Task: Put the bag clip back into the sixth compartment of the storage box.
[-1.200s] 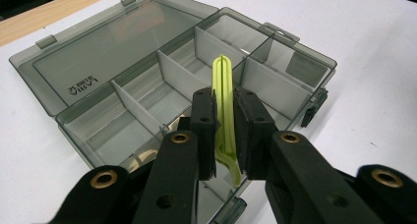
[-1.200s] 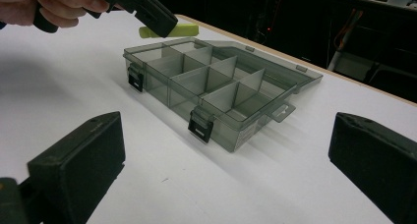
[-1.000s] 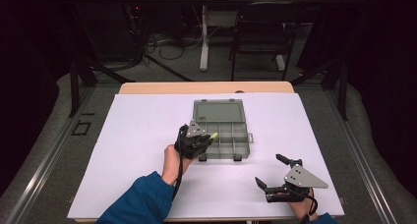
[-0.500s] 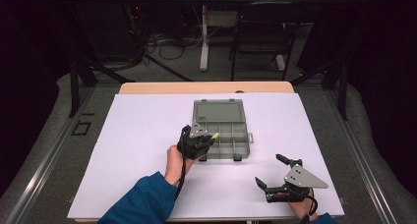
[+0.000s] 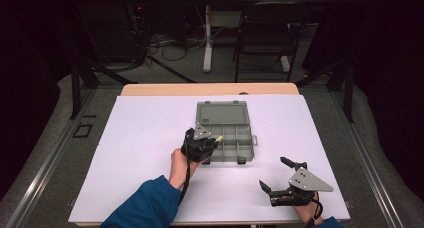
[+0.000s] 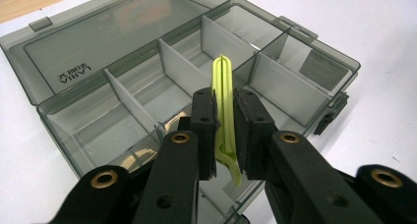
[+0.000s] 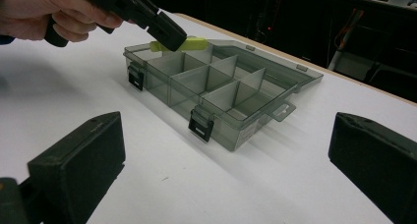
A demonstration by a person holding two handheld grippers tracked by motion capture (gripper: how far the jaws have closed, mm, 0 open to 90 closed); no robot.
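Note:
A smoky grey plastic organiser box [image 5: 226,133] lies open mid-table, its lid [image 5: 222,113] folded back flat and its compartments [image 6: 147,94] divided by clear walls. My left gripper [image 6: 224,103] is shut on a thin yellow-green clip [image 6: 223,81], holding it above the box's near-left compartments; the same yellow-green clip [image 7: 189,42] juts over the box's corner in the right gripper view. My right gripper [image 5: 274,177] rests open near the table's front right edge, nothing between its pads [image 7: 78,160], pointing toward the box [image 7: 221,91].
The white tabletop [image 5: 150,123] spreads wide around the box. Two black latches [image 7: 201,126] hang on the box's front wall. Behind the table stand a chair [image 5: 265,43] and cables on a dark floor.
My left gripper has shifted very slightly over the box's near-left corner with the clip still held. The right gripper has not moved.

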